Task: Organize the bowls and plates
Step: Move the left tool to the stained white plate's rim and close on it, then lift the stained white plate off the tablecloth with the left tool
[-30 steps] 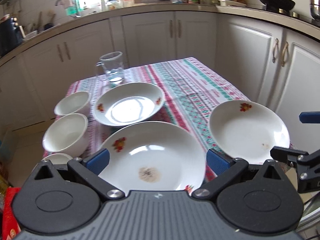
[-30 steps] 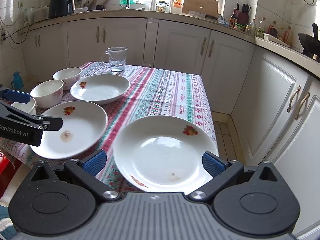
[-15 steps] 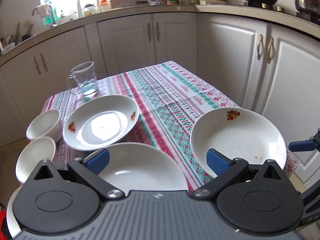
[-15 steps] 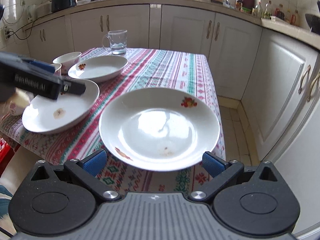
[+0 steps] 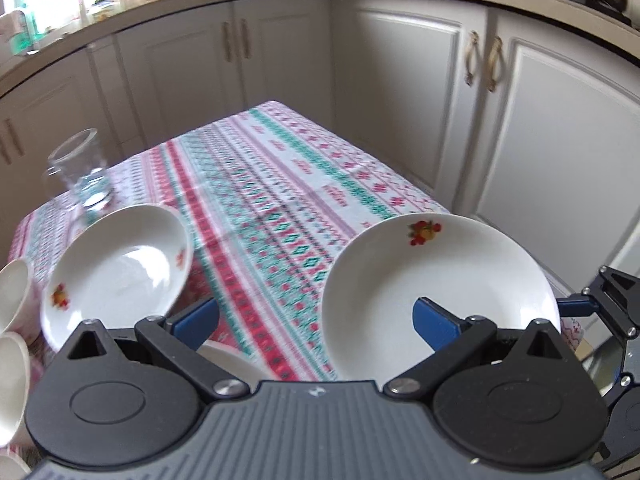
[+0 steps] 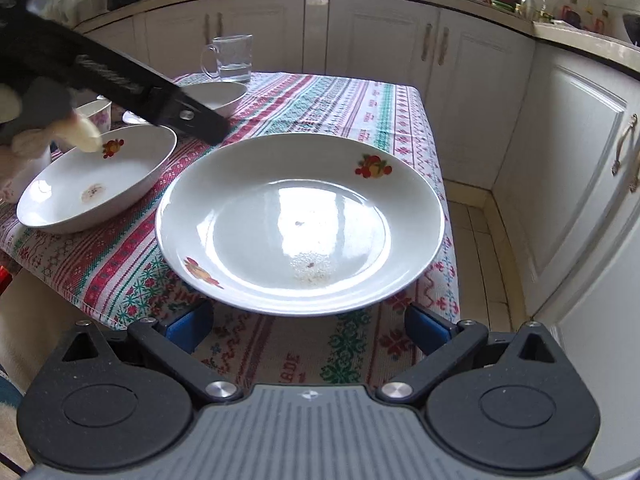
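Left gripper (image 5: 316, 318) swung right toward near plate (image 6: 300, 220) | both jaws wide, empty | glass mug (image 6: 232, 58) sharp only right view

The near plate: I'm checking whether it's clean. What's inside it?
The plate holds no food, only a dried brownish smear and a dark speck near its middle. Nothing covers its inside.

Three white, fruit-decorated plates lie upright: the nearest plate (image 6: 300, 224) by the table's (image 6: 344, 96) edge, a stained plate (image 6: 96, 184) left, another plate (image 5: 116, 272) behind.
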